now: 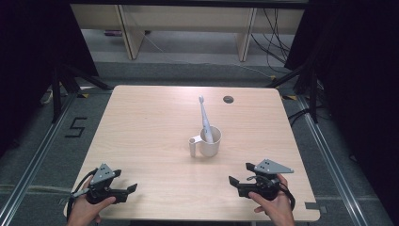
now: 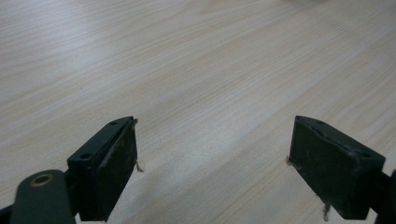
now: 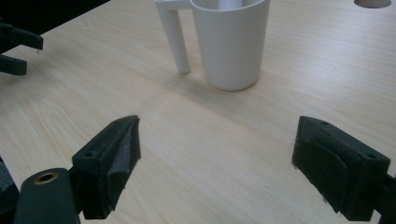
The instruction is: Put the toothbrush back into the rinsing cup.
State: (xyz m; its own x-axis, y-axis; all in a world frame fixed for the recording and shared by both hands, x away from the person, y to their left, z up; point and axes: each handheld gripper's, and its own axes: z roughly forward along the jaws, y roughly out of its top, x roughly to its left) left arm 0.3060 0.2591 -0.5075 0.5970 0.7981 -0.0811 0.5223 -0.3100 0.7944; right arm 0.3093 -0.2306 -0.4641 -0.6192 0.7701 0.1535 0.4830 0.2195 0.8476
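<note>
White cup (image 1: 210, 141) stands mid-table (image 1: 150, 122), handle at 9 o'clock, a toothbrush (image 1: 204, 117) leaning inside toward 12. A cable hole (image 1: 228, 99) lies just beyond. Left gripper (image 1: 127, 183) and right gripper (image 1: 237, 173) rest near the front edge, jaws spread, empty. Nothing obstructs either. The right gripper view cuts off the cup's rim.
</note>
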